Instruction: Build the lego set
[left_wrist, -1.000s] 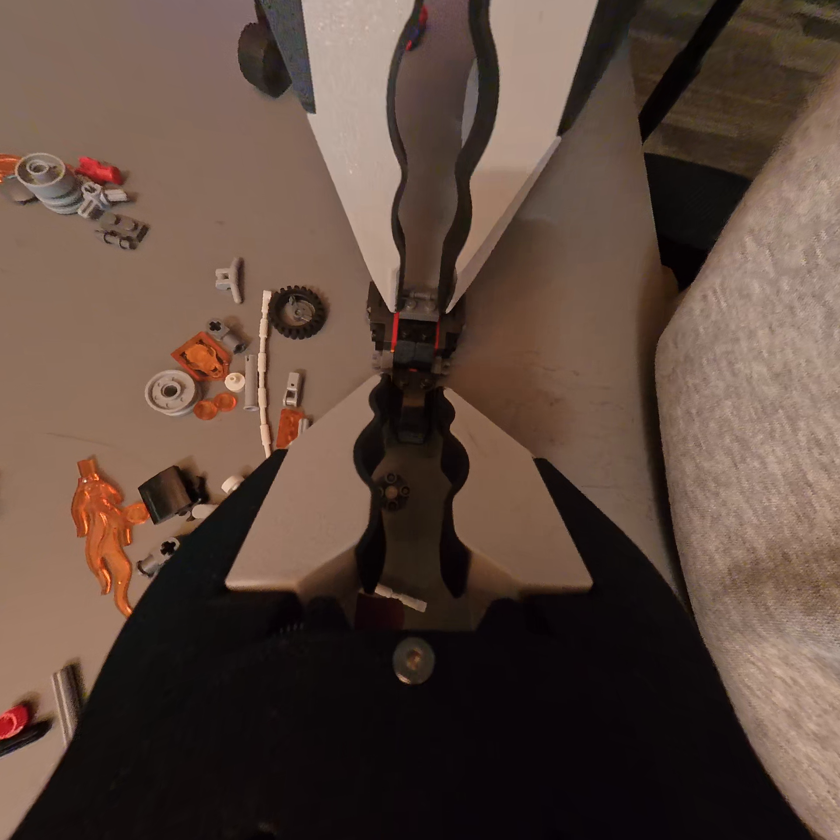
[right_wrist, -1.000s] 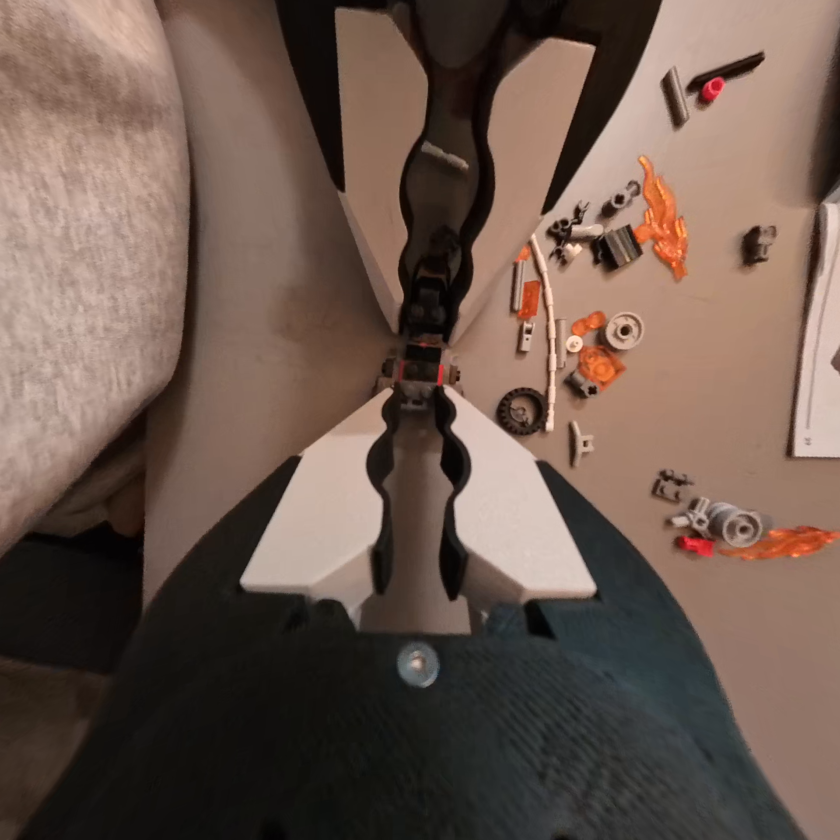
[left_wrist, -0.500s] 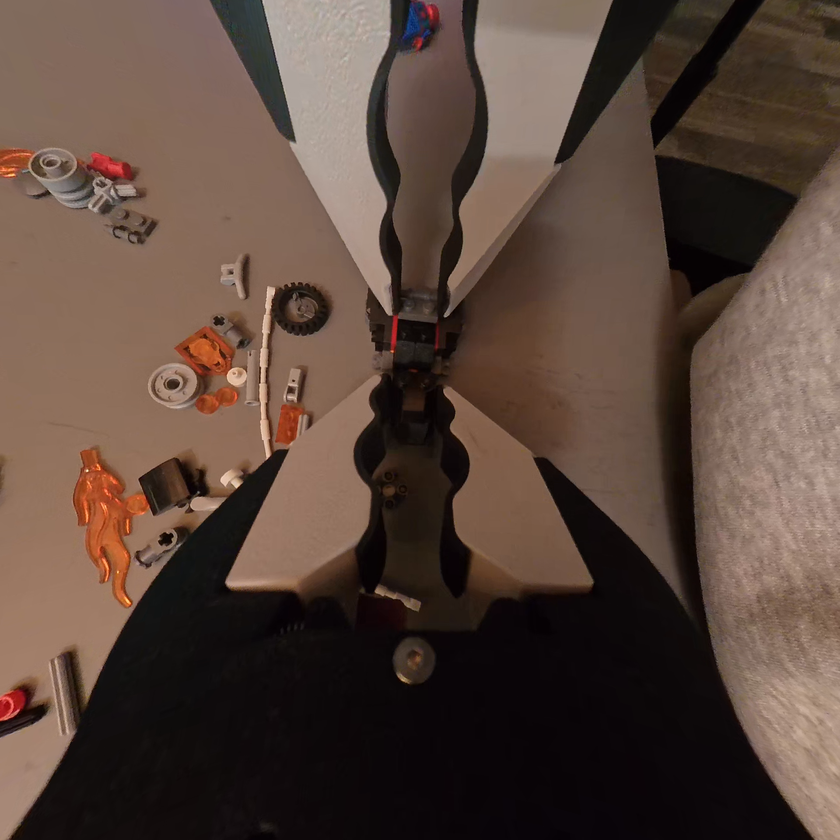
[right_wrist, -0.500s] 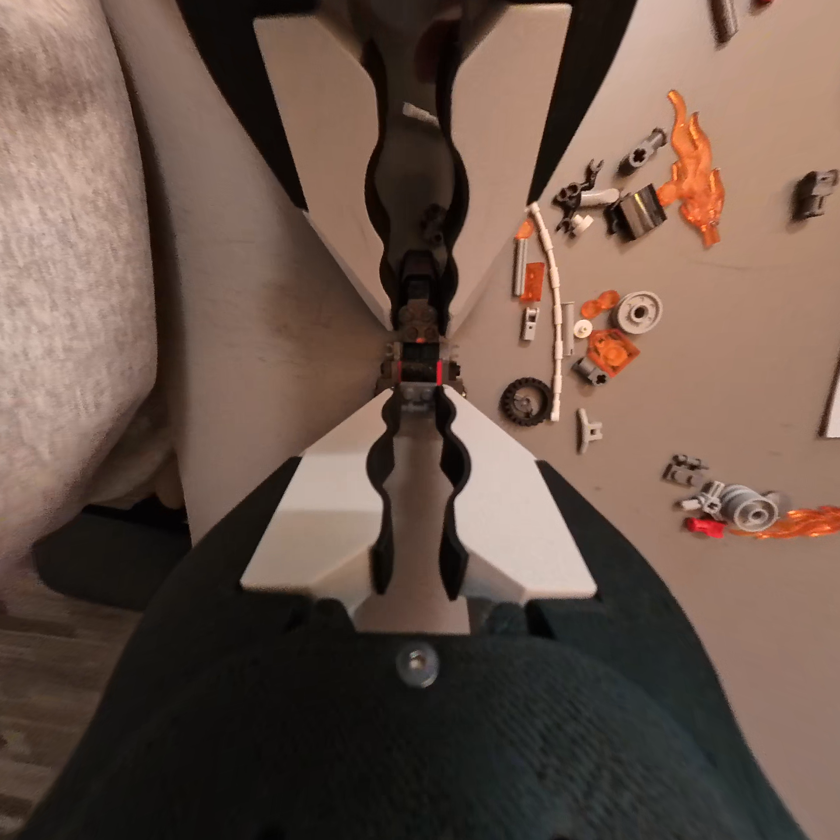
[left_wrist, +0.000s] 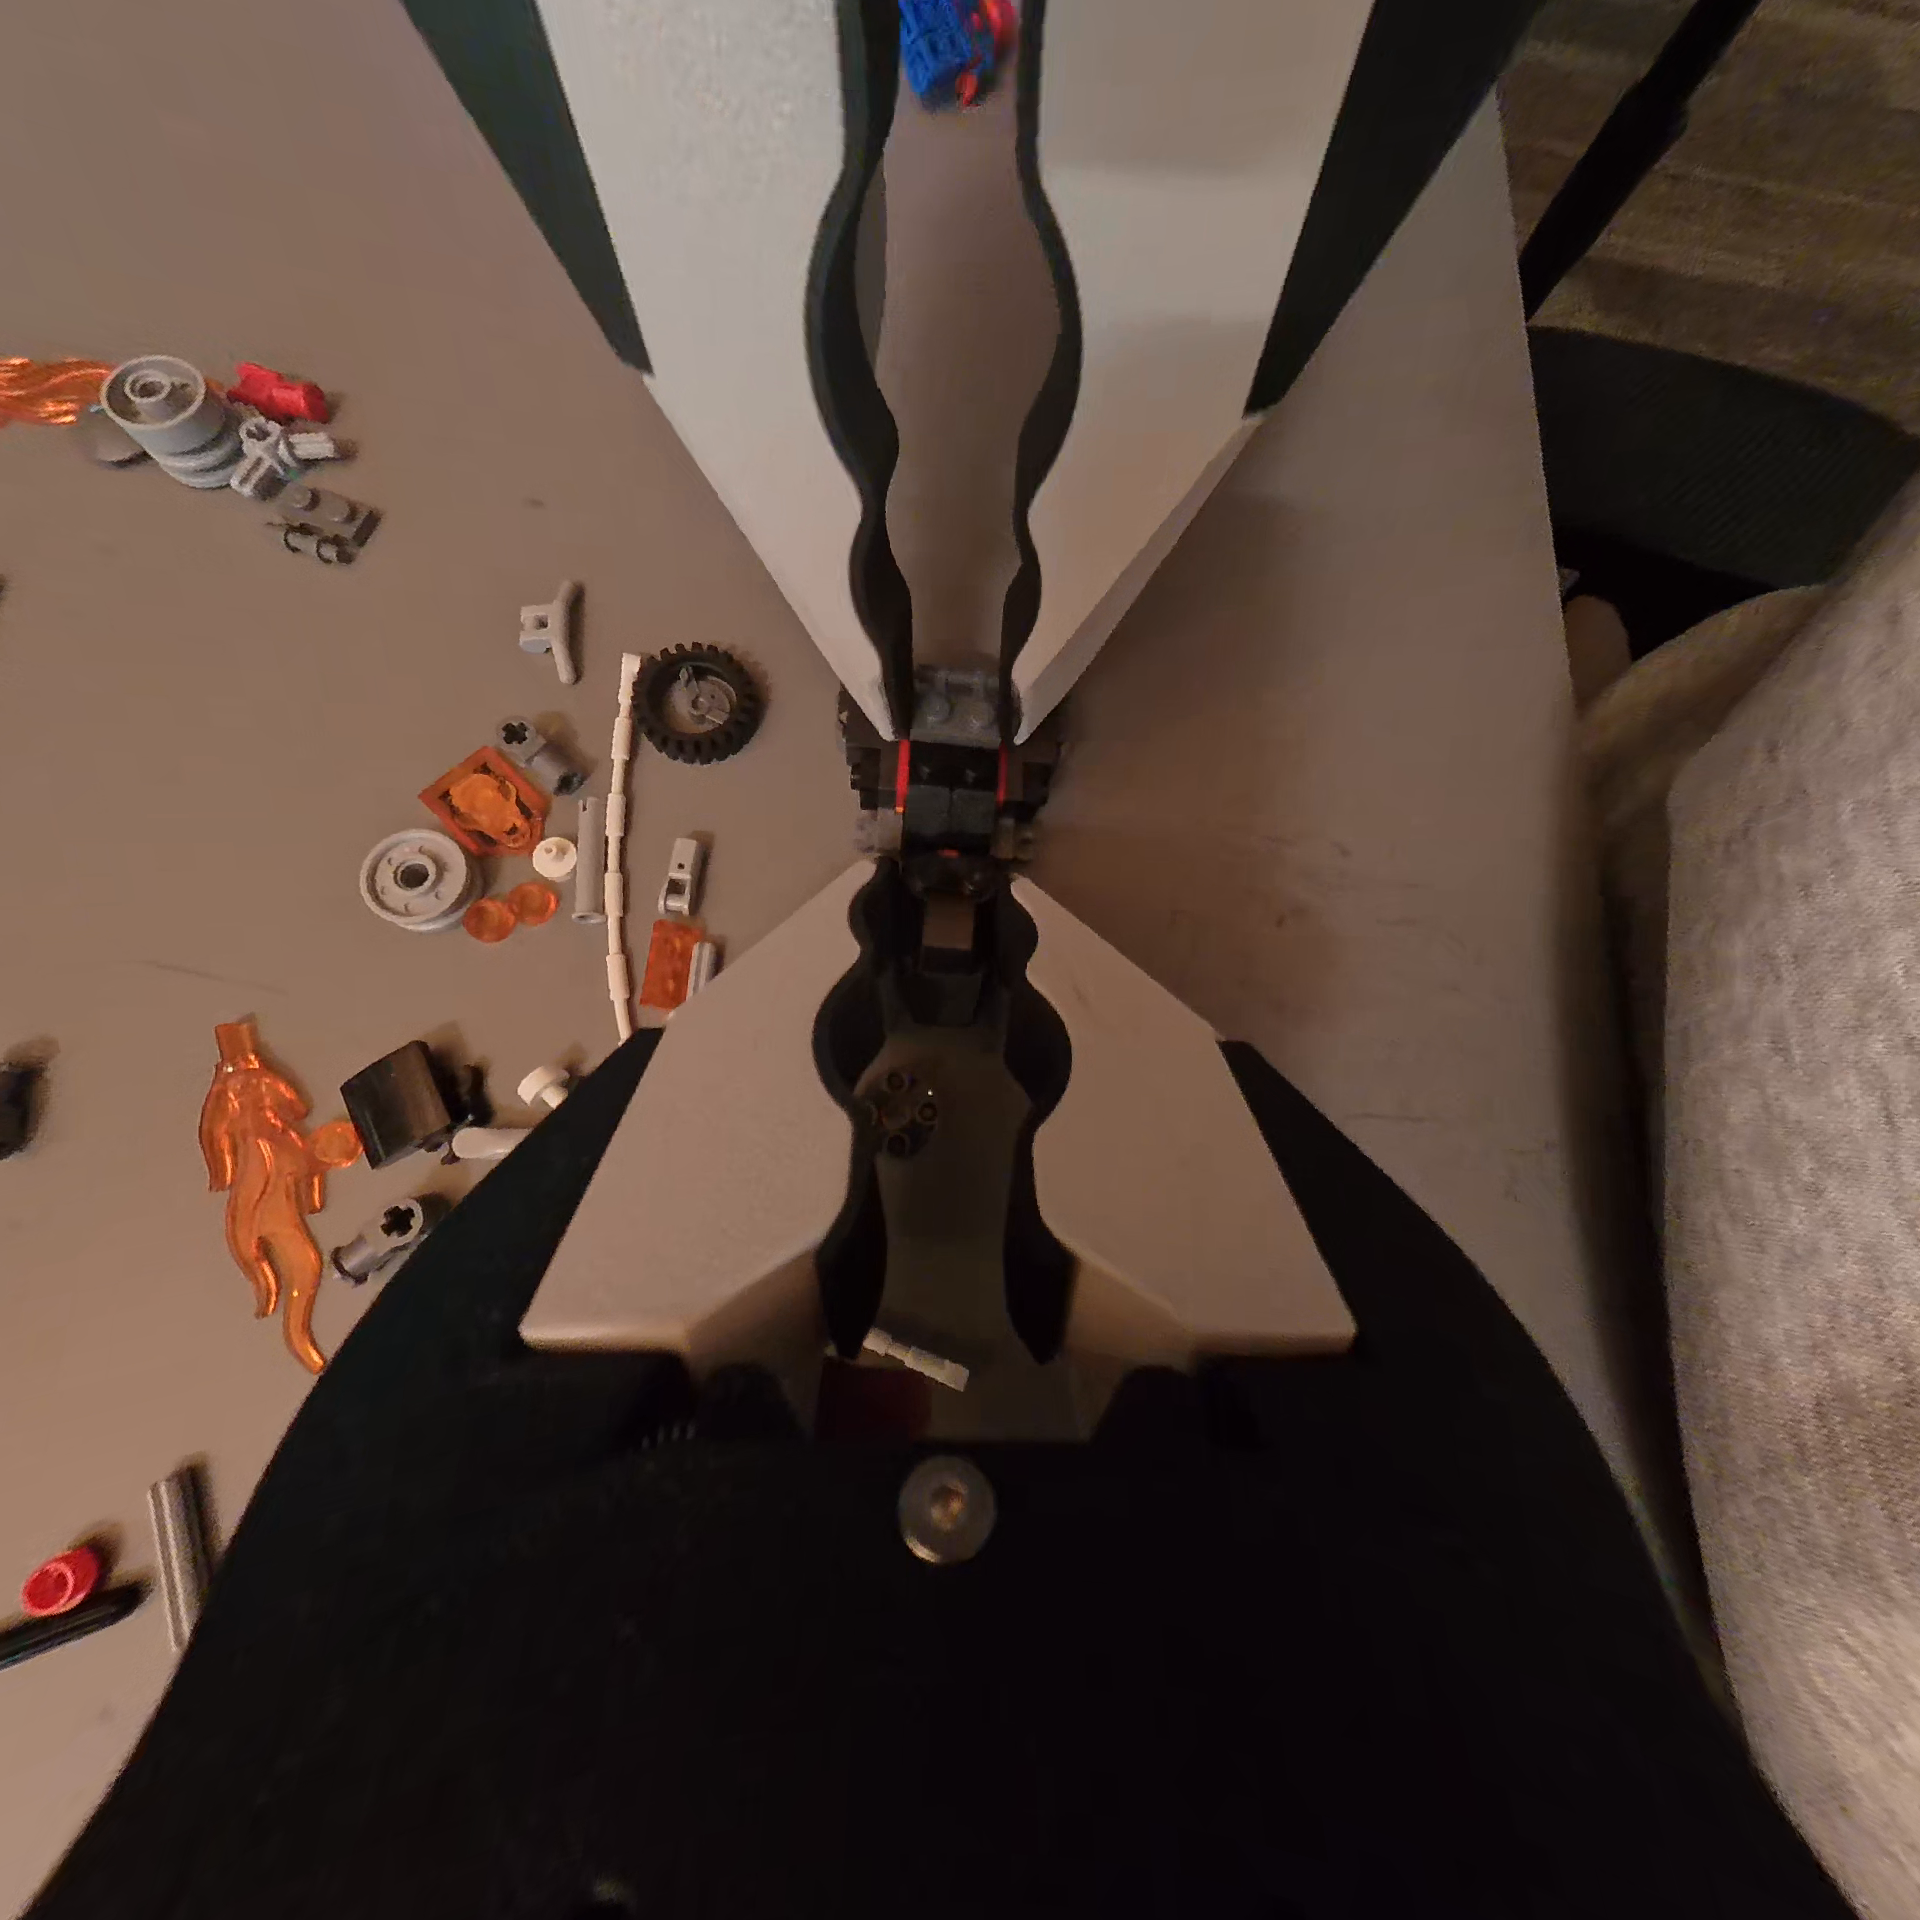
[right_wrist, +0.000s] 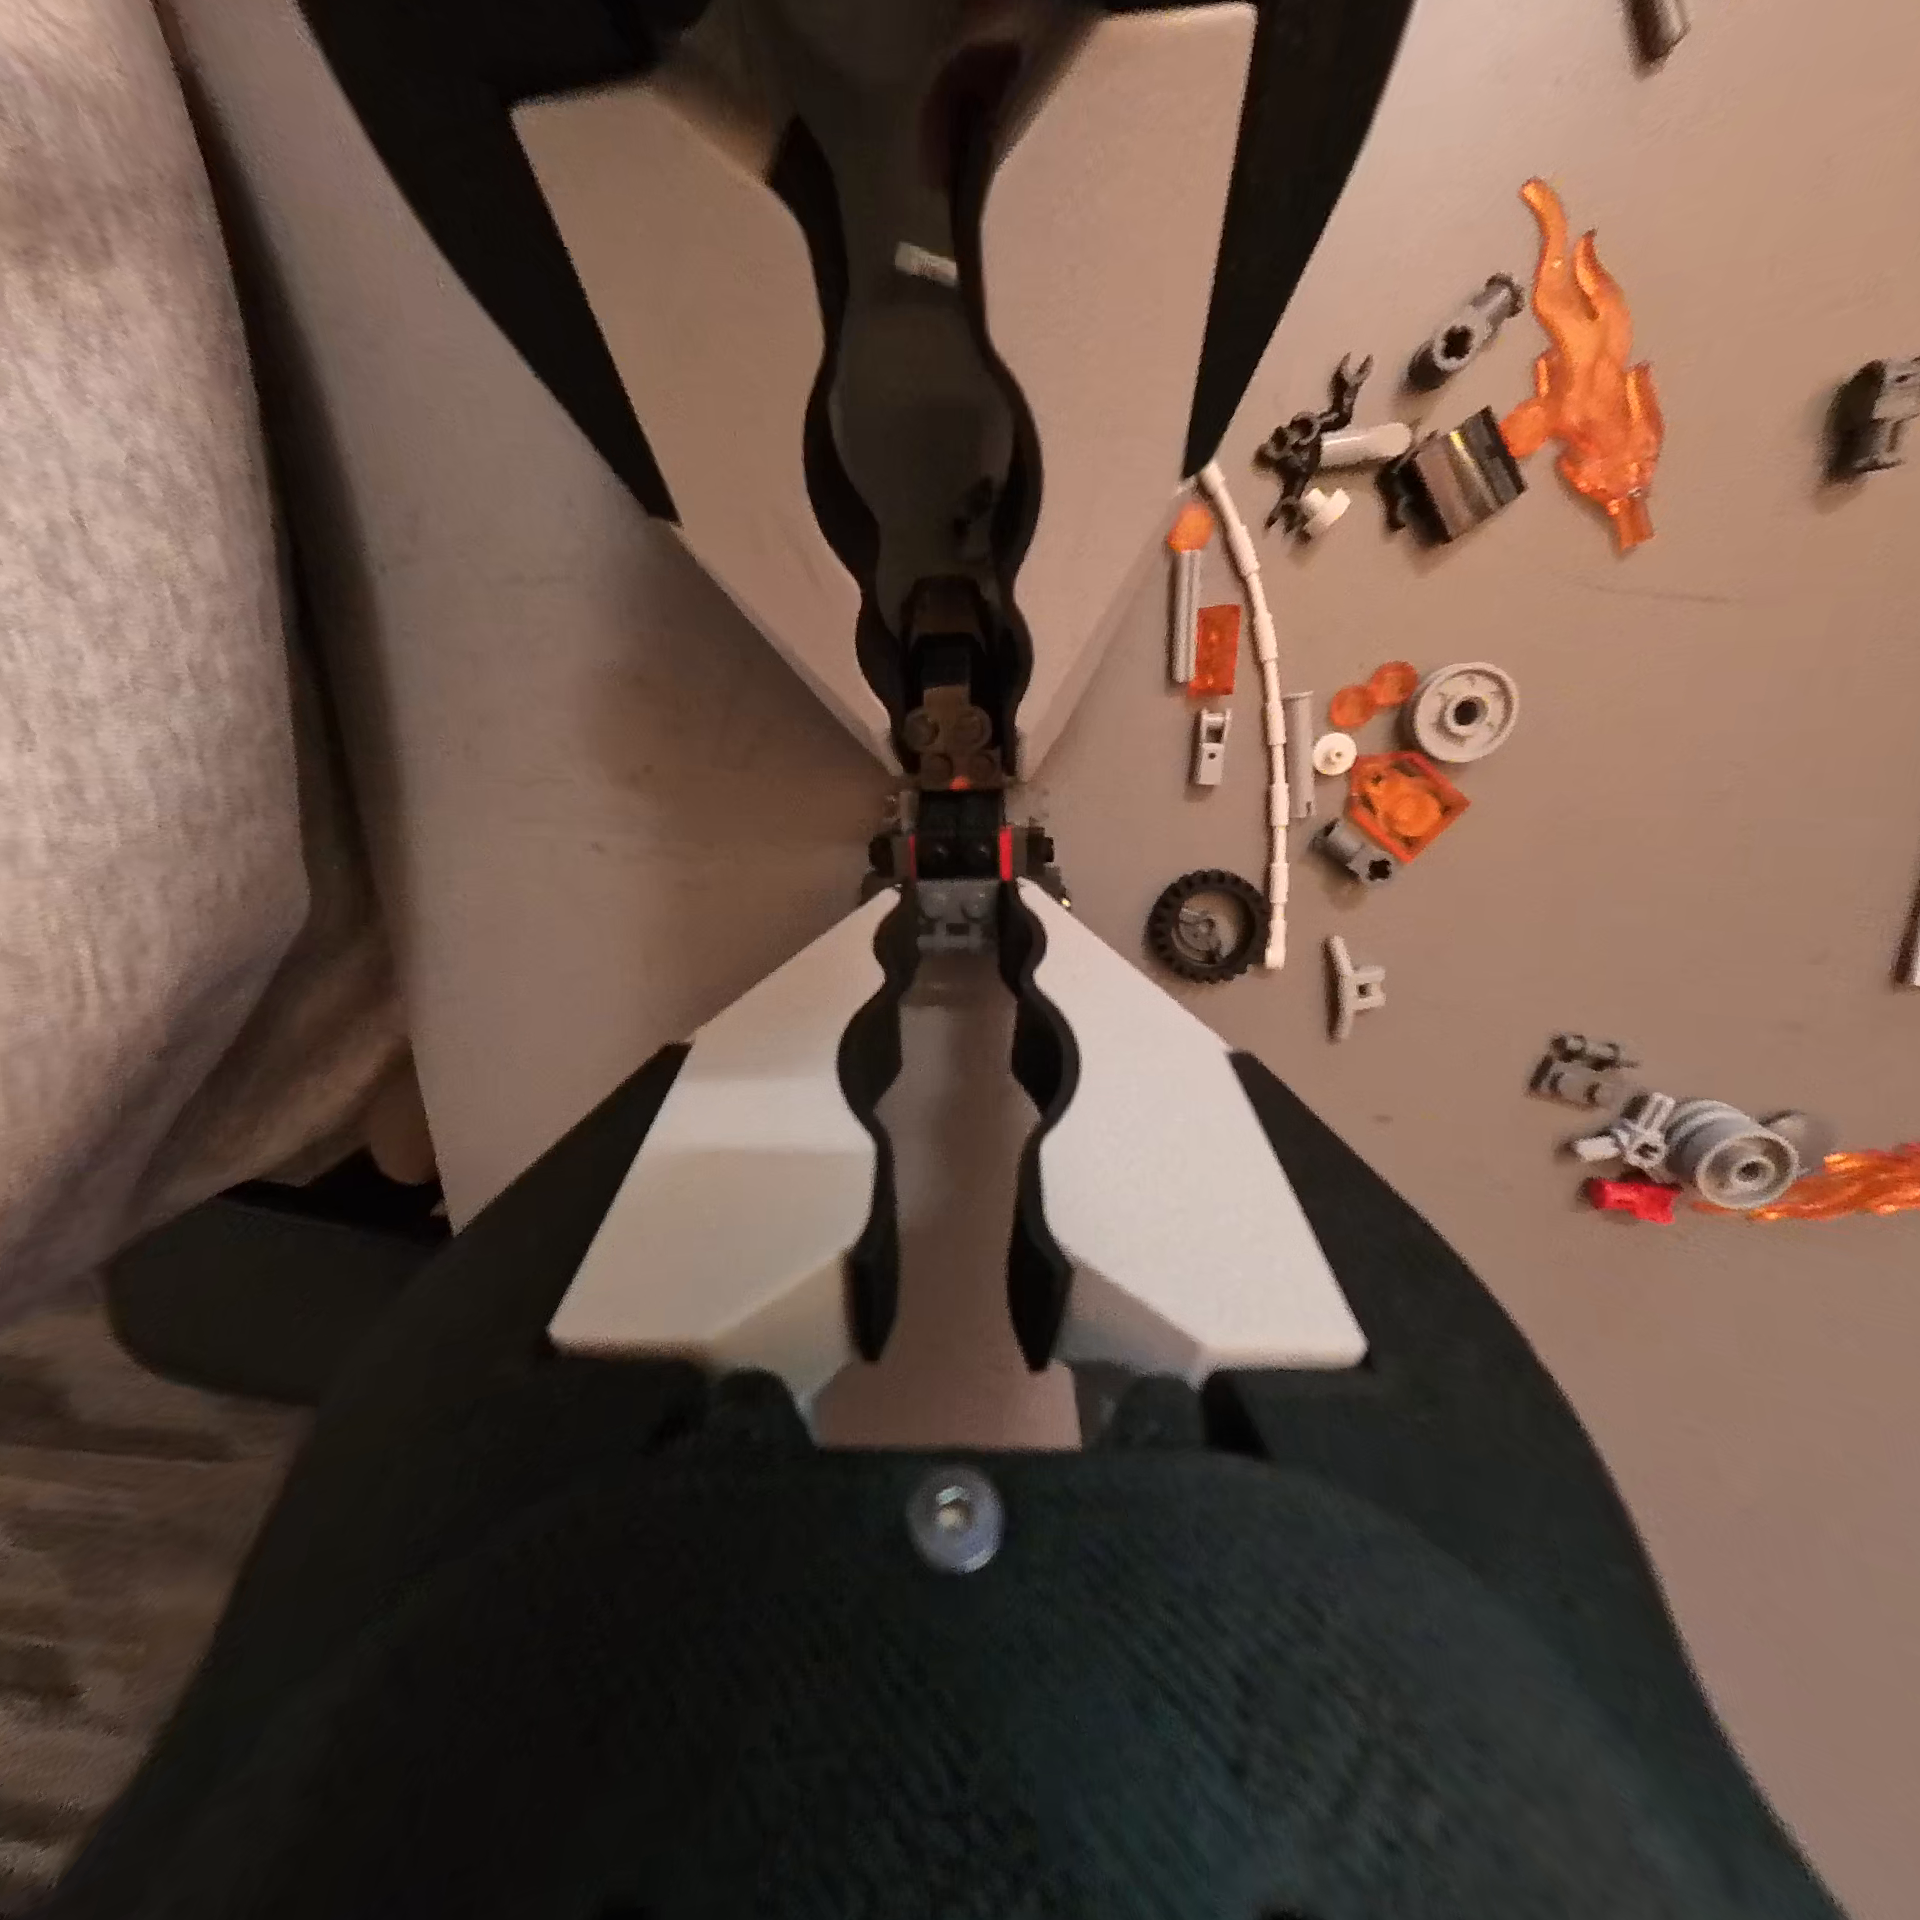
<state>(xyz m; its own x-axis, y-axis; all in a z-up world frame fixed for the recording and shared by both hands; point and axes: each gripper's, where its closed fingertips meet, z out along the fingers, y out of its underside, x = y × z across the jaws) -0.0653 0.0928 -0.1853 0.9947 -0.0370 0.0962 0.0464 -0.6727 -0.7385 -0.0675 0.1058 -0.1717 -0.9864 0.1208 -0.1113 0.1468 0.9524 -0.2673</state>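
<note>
A small black, grey and red lego assembly (left_wrist: 951, 774) is held above the tan table (left_wrist: 312, 156), between my two grippers, which meet tip to tip. My left gripper (left_wrist: 948, 883) is shut on a black lego piece (left_wrist: 945, 971) whose end touches the assembly. My right gripper (right_wrist: 951, 920) is shut on the assembly's grey plate end (right_wrist: 954, 914). In the right wrist view the assembly (right_wrist: 956, 847) sits just past my fingertips, and the left gripper (right_wrist: 951, 753) comes in from above. In the left wrist view the right gripper (left_wrist: 958, 696) comes in from above.
Loose parts lie on the table to the left: a black tyre (left_wrist: 698, 704), a white segmented strip (left_wrist: 620, 842), a grey wheel hub (left_wrist: 416, 878), an orange flame (left_wrist: 265, 1174), and red and grey bits (left_wrist: 208, 416). Grey fabric (left_wrist: 1787, 1143) lies past the table's right edge.
Both grippers stay shut and tip to tip on the lego pieces. The two have drawn closer, so each looms larger in the other's view. The loose parts have slid across the right view.
</note>
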